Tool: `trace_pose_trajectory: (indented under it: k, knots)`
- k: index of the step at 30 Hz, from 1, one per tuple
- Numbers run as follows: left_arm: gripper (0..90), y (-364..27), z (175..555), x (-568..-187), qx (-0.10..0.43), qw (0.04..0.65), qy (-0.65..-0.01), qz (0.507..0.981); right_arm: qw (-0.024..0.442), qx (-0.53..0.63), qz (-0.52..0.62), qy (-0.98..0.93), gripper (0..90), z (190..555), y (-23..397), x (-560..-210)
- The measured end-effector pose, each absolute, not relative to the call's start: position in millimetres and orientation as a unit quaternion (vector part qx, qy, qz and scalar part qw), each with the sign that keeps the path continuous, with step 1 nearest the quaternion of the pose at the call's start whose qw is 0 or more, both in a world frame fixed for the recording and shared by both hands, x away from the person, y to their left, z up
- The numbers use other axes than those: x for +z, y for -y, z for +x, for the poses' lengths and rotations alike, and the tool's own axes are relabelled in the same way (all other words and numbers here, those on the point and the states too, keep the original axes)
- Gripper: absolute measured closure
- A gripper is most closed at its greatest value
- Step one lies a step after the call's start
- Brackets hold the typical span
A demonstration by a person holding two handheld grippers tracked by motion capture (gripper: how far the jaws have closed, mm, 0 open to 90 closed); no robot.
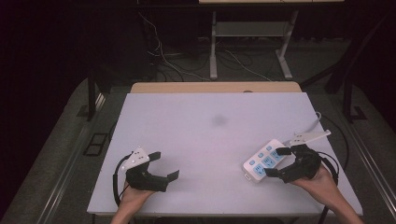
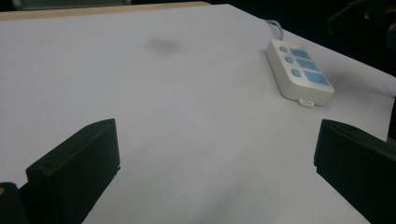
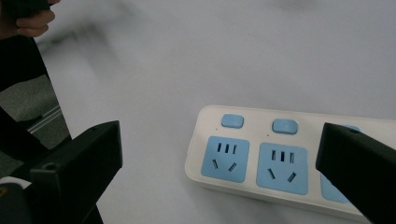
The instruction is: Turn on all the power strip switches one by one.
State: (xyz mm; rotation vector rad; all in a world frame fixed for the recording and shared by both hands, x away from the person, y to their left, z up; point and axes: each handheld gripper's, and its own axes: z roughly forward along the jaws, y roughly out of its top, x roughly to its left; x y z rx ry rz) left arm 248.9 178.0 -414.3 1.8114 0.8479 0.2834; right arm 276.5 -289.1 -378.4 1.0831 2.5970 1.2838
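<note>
Your power strip (image 1: pixel 265 161) lies flat near the surface's (image 1: pixel 205 135) right front edge, a smooth white plastic bar with pale blue sockets. Your right tool (image 1: pixel 279 162) straddles its end, jaws wide apart; close off-centre and the slick casing may skid. Your left tool (image 1: pixel 164 164) hangs open, empty.

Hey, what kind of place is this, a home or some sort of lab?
Probably a lab or recording workspace: a plain white table bearing just a power strip, loose cables on the floor behind, a metal stand, and dark surroundings.
</note>
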Motion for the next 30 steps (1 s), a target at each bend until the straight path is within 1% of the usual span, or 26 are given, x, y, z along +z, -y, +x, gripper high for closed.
trace_pose_trajectory:
  k: [20, 30]
  knots:
    - [0.0, -180, 249, -414, 0.119, 0.534, -0.357, 0.757, 0.016, 0.392, 0.326, -0.86, 0.3, 290, 269, -367]
    - [0.0, -180, 249, -414, 0.119, 0.534, -0.356, 0.757, 0.009, 0.38, 0.317, -0.869, 0.3, 298, 257, -368]
